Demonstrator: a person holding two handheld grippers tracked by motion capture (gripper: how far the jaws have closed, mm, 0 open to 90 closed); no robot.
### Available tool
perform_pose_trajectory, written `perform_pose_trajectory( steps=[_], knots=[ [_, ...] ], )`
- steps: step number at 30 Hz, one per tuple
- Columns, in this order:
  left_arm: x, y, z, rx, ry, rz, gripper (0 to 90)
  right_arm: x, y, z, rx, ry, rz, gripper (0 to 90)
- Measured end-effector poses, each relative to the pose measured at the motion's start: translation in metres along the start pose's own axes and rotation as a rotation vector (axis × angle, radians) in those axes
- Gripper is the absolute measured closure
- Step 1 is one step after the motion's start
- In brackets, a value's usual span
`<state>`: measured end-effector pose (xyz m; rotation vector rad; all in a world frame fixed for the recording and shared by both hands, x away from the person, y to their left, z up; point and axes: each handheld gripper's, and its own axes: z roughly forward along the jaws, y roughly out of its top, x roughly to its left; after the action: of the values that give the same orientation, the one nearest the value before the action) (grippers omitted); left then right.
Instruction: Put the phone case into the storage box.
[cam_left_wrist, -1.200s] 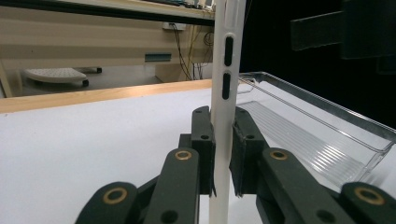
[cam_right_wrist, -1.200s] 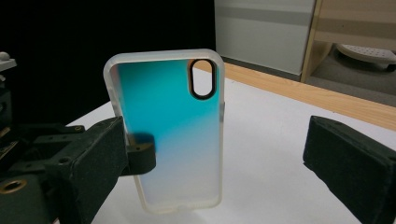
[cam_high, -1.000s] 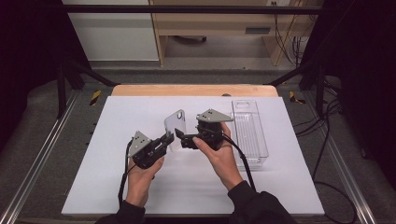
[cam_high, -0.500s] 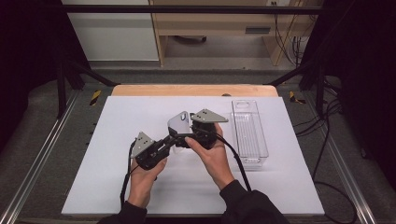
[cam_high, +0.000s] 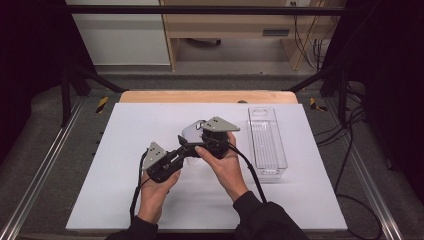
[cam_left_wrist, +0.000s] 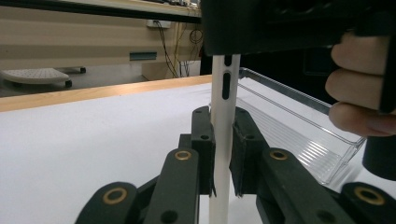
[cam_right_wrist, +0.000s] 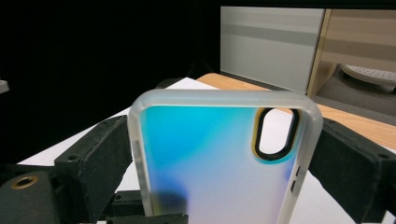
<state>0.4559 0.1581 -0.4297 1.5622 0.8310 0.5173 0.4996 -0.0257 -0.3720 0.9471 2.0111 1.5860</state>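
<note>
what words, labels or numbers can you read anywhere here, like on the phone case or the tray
None can be read.
The translucent iridescent phone case carries no print.
The clear plastic tray carries none either.
The grey label plate on the wooden cabinet is too small and blurred to read.

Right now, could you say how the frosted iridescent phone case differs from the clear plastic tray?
The frosted iridescent phone case is held upright off the white table; the clear plastic tray lies flat on it. The case is blue-tinted, the tray colourless. Both are see-through plastic.
</note>
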Motion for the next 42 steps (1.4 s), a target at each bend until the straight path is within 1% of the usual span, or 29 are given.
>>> perform_pose_trajectory(
  steps=[5, 7, 8, 10, 14, 17, 21, 24, 26, 28, 31, 34, 36, 37, 38, 39, 40, 41, 42],
  knots=[
    [-0.001, 0.000, 0.000, 0.000, -0.004, 0.003, 80.9, -0.001, -0.001, 0.002, 0.003, -0.008, 0.013, 11.4],
    [-0.001, 0.000, 0.000, 0.001, -0.006, 0.005, 81.0, 0.000, 0.000, 0.002, -0.007, -0.006, 0.042, 13.3],
    [-0.001, 0.000, 0.000, 0.000, -0.005, 0.005, 80.9, 0.000, 0.000, 0.003, -0.008, -0.011, 0.049, 14.4],
    [0.000, 0.000, 0.000, 0.003, -0.004, 0.003, 81.0, 0.001, 0.000, 0.003, -0.003, -0.025, 0.050, 15.7],
    [0.000, 0.000, 0.000, 0.008, -0.002, 0.002, 81.0, 0.004, -0.001, 0.004, 0.004, -0.046, 0.025, 16.4],
    [0.000, 0.000, 0.000, 0.011, -0.001, 0.006, 81.0, 0.005, -0.001, 0.004, 0.010, -0.053, 0.019, 16.8],
    [0.000, -0.001, 0.000, 0.015, 0.000, 0.010, 81.0, 0.004, -0.001, 0.004, 0.021, -0.052, 0.023, 17.2],
    [-0.001, -0.002, 0.002, 0.021, 0.006, 0.017, 81.0, 0.003, -0.001, 0.004, 0.039, -0.054, 0.022, 17.4],
    [-0.001, -0.004, 0.002, 0.026, 0.010, 0.020, 80.9, 0.001, -0.001, 0.004, 0.055, -0.049, 0.037, 17.5],
    [-0.002, -0.005, 0.003, 0.033, 0.016, 0.031, 80.9, 0.000, -0.002, 0.005, 0.071, -0.044, 0.041, 17.6],
    [-0.003, -0.005, 0.003, 0.032, 0.017, 0.036, 80.7, -0.001, -0.002, 0.005, 0.084, -0.040, 0.049, 17.6],
    [-0.004, -0.006, 0.003, 0.030, 0.019, 0.057, 80.1, -0.001, -0.001, 0.004, 0.087, -0.045, 0.040, 17.7],
    [-0.005, -0.006, 0.003, 0.023, 0.019, 0.069, 79.6, -0.001, -0.001, 0.003, 0.093, -0.043, 0.045, 17.7],
    [-0.006, -0.006, 0.003, 0.026, 0.023, 0.087, 78.5, -0.002, 0.000, 0.003, 0.094, -0.045, 0.047, 17.7],
    [-0.007, -0.006, 0.003, 0.033, 0.032, 0.108, 74.8, -0.002, 0.000, 0.002, 0.093, -0.045, 0.052, 17.7],
    [-0.008, -0.006, 0.003, 0.037, 0.050, 0.130, 67.5, -0.003, 0.001, 0.001, 0.093, -0.048, 0.055, 17.7],
    [-0.009, -0.006, 0.003, 0.033, 0.059, 0.145, 61.7, -0.005, 0.002, 0.000, 0.088, -0.049, 0.057, 17.7],
    [-0.009, -0.006, 0.002, 0.023, 0.060, 0.147, 56.4, -0.007, 0.003, 0.000, 0.087, -0.053, 0.063, 17.7],
    [-0.009, -0.005, 0.001, 0.014, 0.059, 0.138, 52.5, -0.009, 0.005, -0.001, 0.088, -0.059, 0.063, 17.7]
  ],
)
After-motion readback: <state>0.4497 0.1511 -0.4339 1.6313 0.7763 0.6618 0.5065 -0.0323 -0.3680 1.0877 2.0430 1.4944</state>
